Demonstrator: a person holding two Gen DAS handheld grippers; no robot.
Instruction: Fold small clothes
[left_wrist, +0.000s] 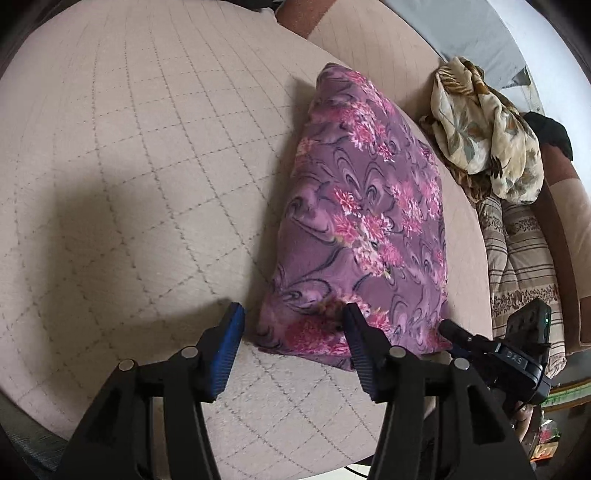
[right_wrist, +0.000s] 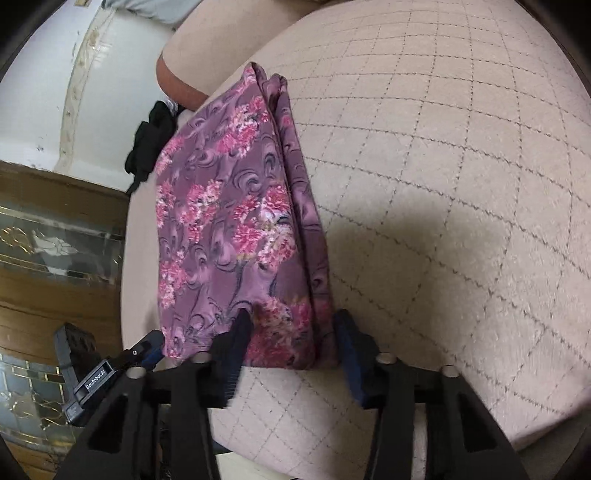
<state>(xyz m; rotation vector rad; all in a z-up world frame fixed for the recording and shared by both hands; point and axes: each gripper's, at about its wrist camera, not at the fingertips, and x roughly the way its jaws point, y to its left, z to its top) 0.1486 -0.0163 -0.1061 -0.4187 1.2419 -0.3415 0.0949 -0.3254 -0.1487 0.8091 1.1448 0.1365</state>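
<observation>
Left gripper (left_wrist: 293, 343) stands parted over the near hem of the folded purple floral garment (left_wrist: 365, 221) on the quilted bed (left_wrist: 129, 147); right gripper (right_wrist: 291, 345) straddles its layered edge, apparently not pinching. Soft, light, floppy cloth looks best taken at corners.

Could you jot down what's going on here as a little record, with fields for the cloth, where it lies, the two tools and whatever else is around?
cloth: purple floral garment, folded into a long strip
surface: quilted beige cushion
left tool: open, over the garment's near left corner, not clamping
right tool: open, astride the garment's near right corner, not pressing
nearby: crumpled cream floral cloth beyond the garment
stage: fold looks laid down, both tools released
</observation>
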